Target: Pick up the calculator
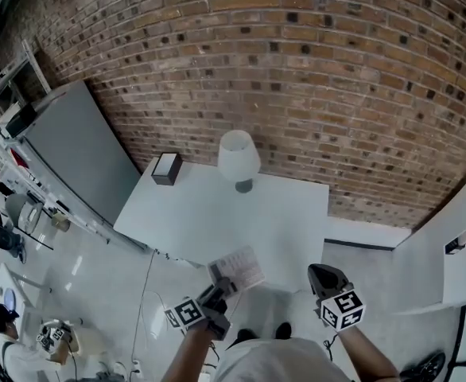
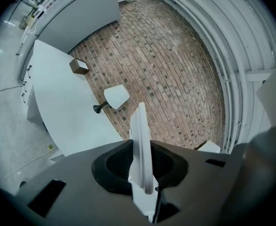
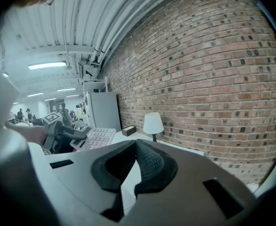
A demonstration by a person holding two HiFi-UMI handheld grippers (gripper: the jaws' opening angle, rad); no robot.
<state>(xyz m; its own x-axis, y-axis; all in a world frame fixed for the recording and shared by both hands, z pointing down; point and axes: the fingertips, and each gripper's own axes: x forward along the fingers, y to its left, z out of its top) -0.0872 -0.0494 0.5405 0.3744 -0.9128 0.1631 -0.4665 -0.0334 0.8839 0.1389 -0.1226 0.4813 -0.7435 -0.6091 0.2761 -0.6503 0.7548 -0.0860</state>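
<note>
The calculator [image 1: 237, 269], white with rows of pale keys, hangs in the air just above the near edge of the white table [image 1: 209, 213]. My left gripper [image 1: 219, 287] is shut on its near end. In the left gripper view the calculator [image 2: 140, 135] stands edge-on between the two dark pads. The right gripper view shows the calculator [image 3: 98, 138] at the left, keys up, in the left gripper [image 3: 65, 136]. My right gripper [image 1: 322, 275] hovers to the right of it, off the table's front corner. Its jaws [image 3: 135, 143] are shut with nothing in them.
A white-shaded lamp [image 1: 238, 159] on a dark base stands at the table's back edge by the brick wall. A small dark box [image 1: 167, 168] sits at the back left corner. A grey cabinet [image 1: 74, 150] stands to the left, and a person [image 1: 10, 348] is at the lower left.
</note>
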